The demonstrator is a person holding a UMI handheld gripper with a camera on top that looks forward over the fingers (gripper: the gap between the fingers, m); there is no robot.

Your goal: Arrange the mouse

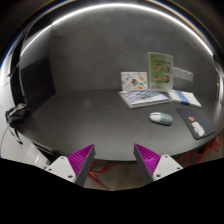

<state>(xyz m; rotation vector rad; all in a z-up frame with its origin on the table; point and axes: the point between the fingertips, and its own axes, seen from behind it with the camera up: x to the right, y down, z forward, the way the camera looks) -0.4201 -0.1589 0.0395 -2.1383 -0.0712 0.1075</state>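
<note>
A small pale mouse (161,118) lies on the dark table (90,115), well beyond my fingers and off to the right of them. My gripper (114,158) stands open, its magenta pads (82,157) wide apart with nothing between them. Only the table's near part and something reddish below show in the gap.
Behind the mouse lie papers (146,97) and an upright green-and-white card (160,71). A dark mat (194,124) with a small white object (197,128) lies right of the mouse. A dark chair-like object (17,115) stands at the left.
</note>
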